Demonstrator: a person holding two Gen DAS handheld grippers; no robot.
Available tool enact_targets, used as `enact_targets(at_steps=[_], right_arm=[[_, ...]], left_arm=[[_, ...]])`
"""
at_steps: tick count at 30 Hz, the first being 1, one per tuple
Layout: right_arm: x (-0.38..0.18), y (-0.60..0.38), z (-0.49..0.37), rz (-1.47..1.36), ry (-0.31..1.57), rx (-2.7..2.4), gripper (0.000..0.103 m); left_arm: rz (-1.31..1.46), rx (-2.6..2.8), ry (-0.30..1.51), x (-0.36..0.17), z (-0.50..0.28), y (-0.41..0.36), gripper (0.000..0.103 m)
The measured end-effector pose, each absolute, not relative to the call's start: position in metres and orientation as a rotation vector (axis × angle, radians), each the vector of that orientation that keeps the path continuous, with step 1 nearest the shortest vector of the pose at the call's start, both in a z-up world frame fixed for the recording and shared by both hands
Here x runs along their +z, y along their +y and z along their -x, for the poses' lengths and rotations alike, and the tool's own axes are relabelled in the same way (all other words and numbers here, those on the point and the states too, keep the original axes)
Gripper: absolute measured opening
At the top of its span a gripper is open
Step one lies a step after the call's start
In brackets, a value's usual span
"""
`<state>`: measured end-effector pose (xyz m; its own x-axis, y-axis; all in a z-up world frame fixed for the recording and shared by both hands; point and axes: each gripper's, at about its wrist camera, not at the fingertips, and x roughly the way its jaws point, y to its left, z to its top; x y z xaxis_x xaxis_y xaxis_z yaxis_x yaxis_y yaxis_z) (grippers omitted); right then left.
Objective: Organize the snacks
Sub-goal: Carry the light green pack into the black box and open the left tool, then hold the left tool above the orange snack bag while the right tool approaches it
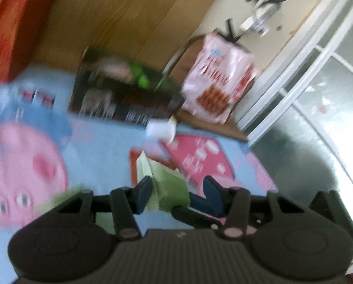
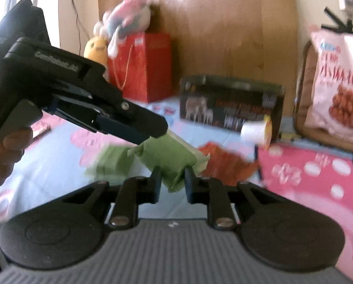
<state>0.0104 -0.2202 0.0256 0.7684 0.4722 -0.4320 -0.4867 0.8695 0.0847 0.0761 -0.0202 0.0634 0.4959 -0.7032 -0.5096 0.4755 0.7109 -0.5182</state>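
Held item: soft green foil snack packet, lower centre of the right wrist view, lifted off the blue cartoon-print cloth.
Right gripper: you have it narrowed, pads pinching the packet's lower edge.
Left gripper: half open; packet between its fingers, contact unclear through blur.
Done: nothing visibly sorted.
Left: red crinkled packet, second green packet, small white cup, black printed carton unfilled as far as you can see.

Green packet, red bag, pink-and-blue cartoon cloth.
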Motion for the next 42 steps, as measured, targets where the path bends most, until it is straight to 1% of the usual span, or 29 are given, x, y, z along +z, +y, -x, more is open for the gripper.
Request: enact_targets(at_steps=[4, 9, 11, 12, 13, 16, 18, 19, 20, 21, 22, 26, 28, 29, 32, 34, 35, 36, 37, 41, 42], right_arm=[[0.048, -0.231, -0.041, -0.018, 0.377, 0.489, 0.022], [0.06, -0.235, -0.096, -0.023, 0.305, 0.42, 0.021], [0.06, -0.236, -0.121, -0.021, 0.295, 0.39, 0.021], [0.059, -0.236, -0.134, -0.024, 0.298, 0.38, 0.017], [0.057, -0.236, -0.146, -0.024, 0.305, 0.375, 0.015], [0.045, -0.23, -0.168, 0.021, 0.309, 0.331, 0.017], [0.04, -0.232, -0.171, 0.023, 0.329, 0.315, 0.018], [0.04, -0.237, -0.166, 0.006, 0.322, 0.322, 0.019], [0.041, -0.244, -0.159, -0.013, 0.312, 0.329, 0.022], [0.042, -0.25, -0.156, -0.029, 0.309, 0.33, 0.028], [0.042, -0.257, -0.15, -0.048, 0.316, 0.332, 0.032], [0.039, -0.285, -0.118, -0.137, 0.393, 0.355, 0.034], [0.032, -0.294, -0.098, -0.188, 0.45, 0.369, 0.041], [0.026, -0.297, -0.09, -0.205, 0.478, 0.376, 0.041], [0.007, -0.3, -0.078, -0.238, 0.571, 0.375, 0.042], [-0.006, -0.293, -0.083, -0.294, 0.651, 0.391, 0.042], [-0.01, -0.292, -0.08, -0.331, 0.648, 0.401, 0.042], [-0.009, -0.289, -0.08, -0.333, 0.659, 0.417, 0.041], [-0.008, -0.285, -0.08, -0.338, 0.672, 0.443, 0.034], [-0.007, -0.278, -0.067, -0.365, 0.67, 0.45, 0.029], [-0.006, -0.279, -0.062, -0.375, 0.669, 0.455, 0.025]], left_arm=[[0.282, -0.733, 0.686, 0.094, -0.103, -0.035, 0.048], [0.293, -0.719, 0.637, 0.114, -0.164, -0.052, 0.049], [0.299, -0.699, 0.637, 0.114, -0.193, -0.06, 0.05], [0.304, -0.7, 0.646, 0.111, -0.205, -0.064, 0.049], [0.312, -0.704, 0.666, 0.106, -0.22, -0.069, 0.049], [0.281, -0.642, 0.699, 0.088, -0.249, -0.085, 0.052], [0.235, -0.587, 0.698, 0.08, -0.254, -0.088, 0.052], [0.236, -0.579, 0.688, 0.078, -0.251, -0.085, 0.053], [0.249, -0.595, 0.672, 0.077, -0.246, -0.08, 0.057], [0.259, -0.601, 0.66, 0.077, -0.242, -0.074, 0.059], [0.266, -0.594, 0.648, 0.077, -0.236, -0.067, 0.061], [0.278, -0.582, 0.66, 0.071, -0.203, -0.044, 0.064], [0.278, -0.582, 0.704, 0.063, -0.186, -0.038, 0.064], [0.277, -0.582, 0.731, 0.055, -0.176, -0.037, 0.064], [0.281, -0.584, 0.809, 0.032, -0.159, -0.041, 0.064], [0.295, -0.566, 0.901, 0.01, -0.156, -0.049, 0.064], [0.298, -0.546, 0.861, 0.01, -0.149, -0.051, 0.066], [0.3, -0.555, 0.861, 0.009, -0.143, -0.053, 0.066], [0.316, -0.578, 0.869, 0.008, -0.138, -0.056, 0.067], [0.322, -0.552, 0.85, 0.006, -0.114, -0.057, 0.067], [0.328, -0.55, 0.847, 0.005, -0.108, -0.056, 0.067]])
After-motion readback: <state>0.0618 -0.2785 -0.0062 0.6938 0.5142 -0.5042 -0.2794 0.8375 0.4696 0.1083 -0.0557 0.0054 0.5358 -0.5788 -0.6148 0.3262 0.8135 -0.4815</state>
